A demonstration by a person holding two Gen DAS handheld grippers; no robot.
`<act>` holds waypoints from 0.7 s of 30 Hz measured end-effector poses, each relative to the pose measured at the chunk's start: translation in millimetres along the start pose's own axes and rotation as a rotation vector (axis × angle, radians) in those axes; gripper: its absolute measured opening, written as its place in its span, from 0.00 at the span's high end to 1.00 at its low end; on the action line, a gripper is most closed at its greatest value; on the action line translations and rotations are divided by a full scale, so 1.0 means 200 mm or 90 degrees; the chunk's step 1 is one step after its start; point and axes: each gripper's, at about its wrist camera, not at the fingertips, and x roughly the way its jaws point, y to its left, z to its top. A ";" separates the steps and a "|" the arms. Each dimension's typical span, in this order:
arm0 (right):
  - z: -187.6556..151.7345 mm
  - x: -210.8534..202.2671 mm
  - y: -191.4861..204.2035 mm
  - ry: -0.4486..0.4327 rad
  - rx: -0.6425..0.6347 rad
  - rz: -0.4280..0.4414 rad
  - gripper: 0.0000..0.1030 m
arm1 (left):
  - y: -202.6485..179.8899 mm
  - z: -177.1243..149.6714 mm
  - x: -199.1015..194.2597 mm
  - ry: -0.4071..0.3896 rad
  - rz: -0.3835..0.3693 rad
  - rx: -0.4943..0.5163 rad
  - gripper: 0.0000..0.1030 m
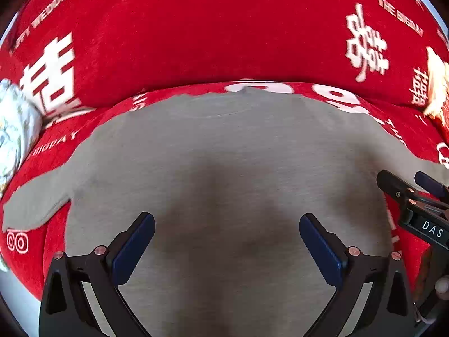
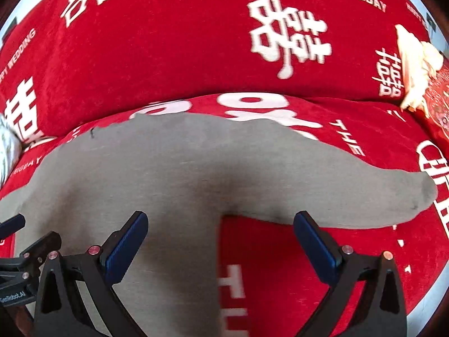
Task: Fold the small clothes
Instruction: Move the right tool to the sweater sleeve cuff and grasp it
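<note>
Currently: grey shirt [image 1: 224, 154] lies spread flat on the red sofa cover [image 1: 196, 28], sleeves out. Left gripper [image 1: 226, 241] and right gripper [image 2: 220, 241] hover above, jaws spread, empty. I judge folding unstarted; next, pinch a sleeve [image 2: 378, 196].

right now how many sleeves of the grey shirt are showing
2. One sleeve lies spread out to the left on the red cover; the other sleeve stretches right, flat on the cover. Neither is folded in.
</note>
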 end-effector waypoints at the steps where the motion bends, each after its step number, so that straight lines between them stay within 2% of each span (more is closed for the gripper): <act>1: 0.00 0.00 -0.03 -0.002 0.002 -0.002 0.00 | -0.03 0.01 0.00 0.000 -0.001 0.005 0.00; 21: 0.02 -0.11 -0.69 -0.036 0.107 -0.061 0.00 | -0.62 0.14 -0.01 -0.003 -0.038 0.089 0.00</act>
